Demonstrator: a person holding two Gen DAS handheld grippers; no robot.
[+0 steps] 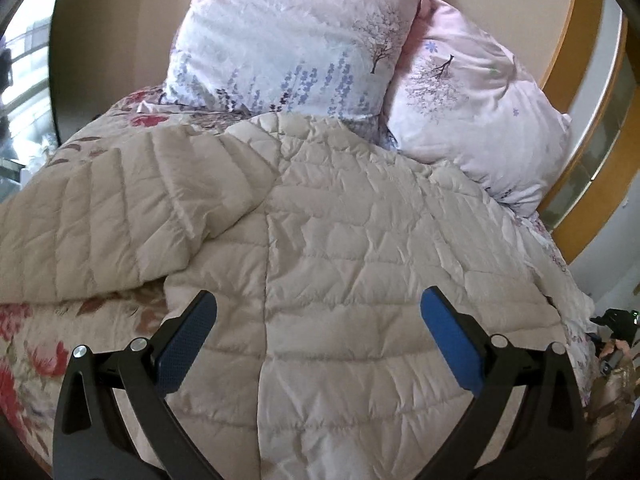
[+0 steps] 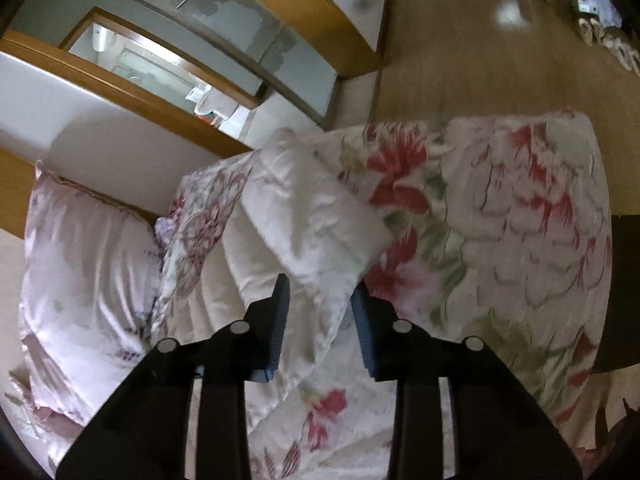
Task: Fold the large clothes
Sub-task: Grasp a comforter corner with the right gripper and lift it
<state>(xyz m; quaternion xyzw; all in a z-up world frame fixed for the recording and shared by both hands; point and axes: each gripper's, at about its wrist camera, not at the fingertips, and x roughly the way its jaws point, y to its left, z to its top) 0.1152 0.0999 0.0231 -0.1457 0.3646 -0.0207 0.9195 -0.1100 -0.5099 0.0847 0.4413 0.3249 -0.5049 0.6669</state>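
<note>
Between the right tongs (image 2: 320, 320) a padded sleeve (image 2: 304, 232) of the beige quilted jacket (image 1: 360, 240) sits, jaws narrowed onto it and looking like a pinch on the cuff end; blur makes full pad contact hard to confirm. Jacket lies spread on the floral bedspread (image 2: 520, 220), body straight ahead of and under the left tongs (image 1: 318, 340), which hang spread wide and empty above the centre seam. Other sleeve (image 1: 100, 208) lies folded in to the left of the left tongs. Two pillows (image 1: 300, 40) beyond. To do this well, I'd say: keep the pinch firm near the cuff, carry the sleeve flat across the body, and use the left tongs to pin the torso so puffy fabric doesn't drag.
</note>
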